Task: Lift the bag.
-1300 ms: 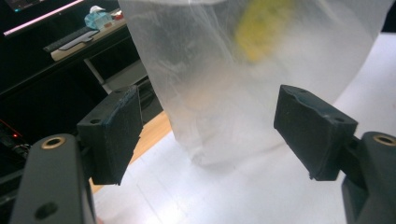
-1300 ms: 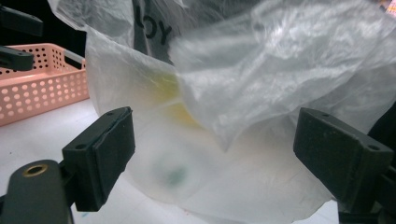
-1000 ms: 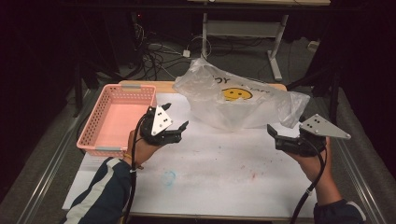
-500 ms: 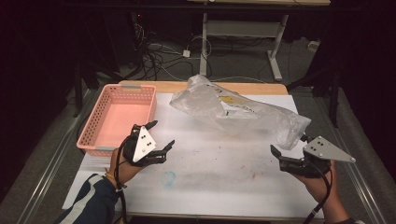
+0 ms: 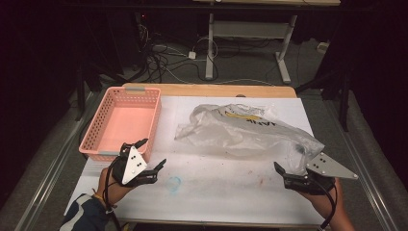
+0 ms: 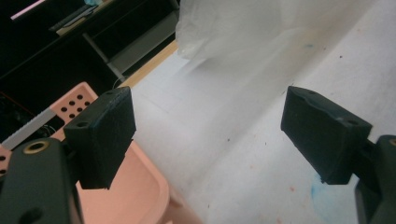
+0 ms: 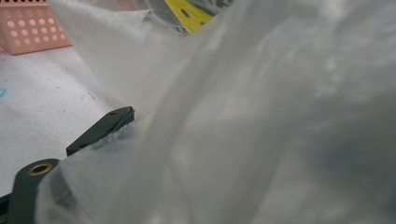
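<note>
A crumpled clear plastic bag [image 5: 243, 132] with yellow print lies on the white table [image 5: 216, 192], right of centre. My left gripper [image 5: 154, 153] hovers near the table's front left, beside the basket's near corner. It is open with nothing between its jaws [image 6: 210, 135], and the bag [image 6: 261, 23] lies well ahead of it. At the front right, my right gripper [image 5: 283, 175] sits just below the bag's right end, its two tips apart. In the right gripper view the bag's film [image 7: 261, 130] drapes over the gripper. One black finger [image 7: 105, 127] shows and the other is hidden.
An empty pink perforated basket [image 5: 108, 139] stands at the table's left side. A faint blue ring mark [image 5: 174, 183] is on the sheet near the front. Cables and a desk frame [image 5: 209, 53] lie on the dark floor beyond the far edge.
The bag has dropped from a raised, spread pose to lying flat and bunched on the table. Both grippers have drawn back toward the front edge, the left one down and left, the right one down and right.
</note>
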`<state>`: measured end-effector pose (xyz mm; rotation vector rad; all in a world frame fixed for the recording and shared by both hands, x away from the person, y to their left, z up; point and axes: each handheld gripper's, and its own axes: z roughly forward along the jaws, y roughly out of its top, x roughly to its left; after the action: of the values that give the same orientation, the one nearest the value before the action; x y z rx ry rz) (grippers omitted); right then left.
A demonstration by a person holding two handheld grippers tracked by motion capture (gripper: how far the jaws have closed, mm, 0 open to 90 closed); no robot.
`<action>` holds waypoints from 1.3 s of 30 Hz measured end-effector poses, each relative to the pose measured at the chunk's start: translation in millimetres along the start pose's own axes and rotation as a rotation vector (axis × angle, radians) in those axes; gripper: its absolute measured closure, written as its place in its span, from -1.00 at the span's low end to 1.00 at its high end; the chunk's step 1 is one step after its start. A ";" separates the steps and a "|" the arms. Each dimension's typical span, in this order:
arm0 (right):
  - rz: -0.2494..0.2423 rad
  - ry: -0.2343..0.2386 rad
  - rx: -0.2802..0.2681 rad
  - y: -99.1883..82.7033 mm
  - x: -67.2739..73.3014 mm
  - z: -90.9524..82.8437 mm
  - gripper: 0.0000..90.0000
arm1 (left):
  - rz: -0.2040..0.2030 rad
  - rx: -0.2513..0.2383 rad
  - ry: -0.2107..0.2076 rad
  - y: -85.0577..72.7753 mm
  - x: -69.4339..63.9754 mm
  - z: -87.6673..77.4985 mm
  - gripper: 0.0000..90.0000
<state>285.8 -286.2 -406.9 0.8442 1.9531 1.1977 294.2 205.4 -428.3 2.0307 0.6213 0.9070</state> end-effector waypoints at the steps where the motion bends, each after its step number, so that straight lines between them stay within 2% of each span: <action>1: 0.002 0.005 0.002 -1.5 1.1 0.6 -0.66 | -0.003 0.000 0.001 -2.8 0.1 -1.2 -0.61; 5: -0.020 0.015 0.037 -8.6 7.0 3.7 -0.66 | -0.021 0.020 0.004 -15.4 -0.6 -5.4 -0.61; 9: -0.014 0.027 0.059 -17.5 11.2 4.5 -0.65 | -0.002 0.055 0.018 -28.6 -4.7 -10.3 -0.61; 11: -0.021 0.033 0.074 -21.6 12.9 4.6 -0.65 | -0.020 0.065 0.013 -34.7 -5.4 -13.1 -0.61; 15: -0.018 0.037 0.086 -26.7 15.6 4.9 -0.65 | -0.032 0.078 0.012 -42.2 -6.1 -17.2 -0.61; 25: -0.023 0.036 0.085 -26.2 17.4 6.3 -0.65 | -0.064 0.059 0.015 -42.5 -3.0 -20.3 -0.61; 39: -0.028 0.049 0.088 -26.6 19.7 7.2 -0.64 | -0.061 0.068 0.005 -41.5 -4.8 -18.1 -0.61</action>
<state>276.2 -276.7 -437.9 0.8361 2.0639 1.1331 272.9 233.6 -456.9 2.0582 0.7220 0.8659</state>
